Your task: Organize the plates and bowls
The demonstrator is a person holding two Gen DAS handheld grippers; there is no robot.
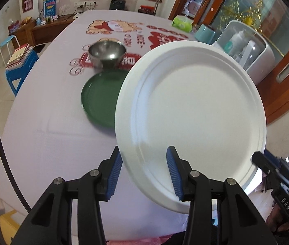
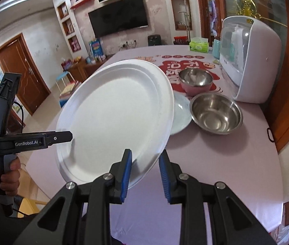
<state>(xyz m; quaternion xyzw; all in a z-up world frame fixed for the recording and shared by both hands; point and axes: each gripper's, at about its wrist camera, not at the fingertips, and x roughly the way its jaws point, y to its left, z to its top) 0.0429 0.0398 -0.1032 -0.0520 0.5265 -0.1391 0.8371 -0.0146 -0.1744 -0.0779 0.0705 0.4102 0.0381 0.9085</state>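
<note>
White plate (image 1: pixel 193 110) is in the air over the table (image 1: pixel 48 138), tilted, near edge between both grippers: left gripper (image 1: pixel 144 171) and right gripper (image 2: pixel 145 175) each part-closed on the rim, though I can't tell who carries the weight. Judging by layout, it goes on the green plate (image 1: pixel 99 100). Level it, lower centred, then release both together.

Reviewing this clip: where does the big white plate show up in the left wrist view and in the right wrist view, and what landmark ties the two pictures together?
Left wrist view: the white plate fills the centre and right, tilted, its near rim between the left gripper fingers.
Right wrist view: the same plate sits centre-left, tilted, its near rim between the right gripper fingers.
Shared landmark: the white domed appliance at the table's right edge.
</note>
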